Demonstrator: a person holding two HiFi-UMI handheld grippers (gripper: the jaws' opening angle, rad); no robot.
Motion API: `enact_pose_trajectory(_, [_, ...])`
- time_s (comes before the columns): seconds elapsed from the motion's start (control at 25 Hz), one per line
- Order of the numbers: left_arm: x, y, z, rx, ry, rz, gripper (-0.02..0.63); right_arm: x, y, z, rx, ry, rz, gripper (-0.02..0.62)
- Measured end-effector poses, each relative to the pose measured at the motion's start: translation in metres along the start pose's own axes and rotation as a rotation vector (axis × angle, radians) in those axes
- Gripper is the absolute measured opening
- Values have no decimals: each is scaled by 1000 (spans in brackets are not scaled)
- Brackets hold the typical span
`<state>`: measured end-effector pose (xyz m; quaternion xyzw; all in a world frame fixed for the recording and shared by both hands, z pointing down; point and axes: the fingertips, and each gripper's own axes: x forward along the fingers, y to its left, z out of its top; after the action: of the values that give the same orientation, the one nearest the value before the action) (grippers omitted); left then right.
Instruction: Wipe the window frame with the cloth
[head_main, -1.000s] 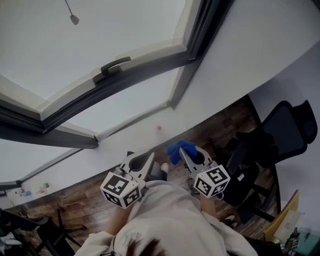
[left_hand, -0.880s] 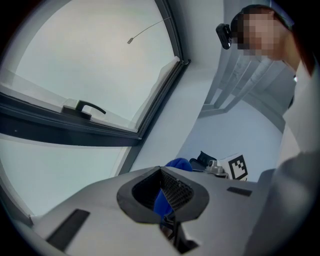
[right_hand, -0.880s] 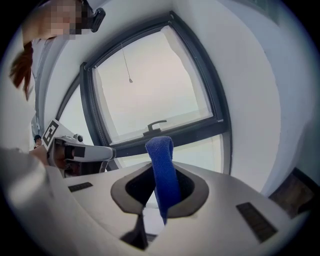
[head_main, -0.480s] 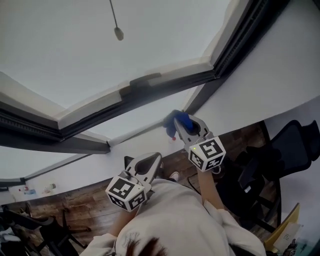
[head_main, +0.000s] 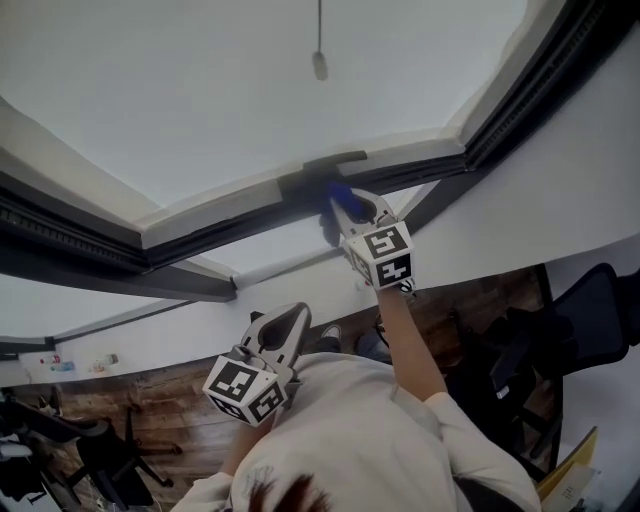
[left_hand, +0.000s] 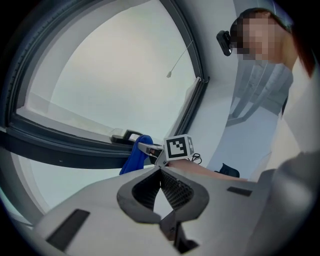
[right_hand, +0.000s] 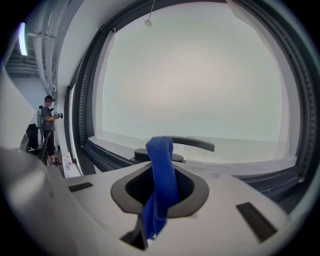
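Observation:
A blue cloth (head_main: 334, 196) is pinched in my right gripper (head_main: 340, 208), which is raised against the dark window frame (head_main: 230, 215) right by the black handle (head_main: 335, 163). In the right gripper view the cloth (right_hand: 161, 170) stands up between the jaws, just short of the handle (right_hand: 192, 144). My left gripper (head_main: 288, 322) hangs low near the person's chest, shut with nothing in it. From the left gripper view the cloth (left_hand: 134, 157) hangs beside the frame (left_hand: 60, 150), under the handle (left_hand: 127, 135).
A blind cord with a small knob (head_main: 319, 66) hangs before the pane. A white wall runs below the window. A black office chair (head_main: 590, 300) stands on the wooden floor at right. Another person (right_hand: 47, 120) stands far off at left.
My right gripper has risen with the blue cloth from below the sill up to the frame by the handle. The left gripper stayed low.

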<state>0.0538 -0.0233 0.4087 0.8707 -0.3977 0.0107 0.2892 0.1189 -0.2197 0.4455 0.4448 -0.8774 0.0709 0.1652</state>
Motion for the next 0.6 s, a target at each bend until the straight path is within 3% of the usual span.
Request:
enact_pose_trajectory(0.32, [-1,25,20,-18,-65,60,9,35,-14,-6,-58,46,2,49])
enact_pose_trajectory(0.6, [3,37,13,-24,-41,83,9,36,-12,-7,-59,42,7,49])
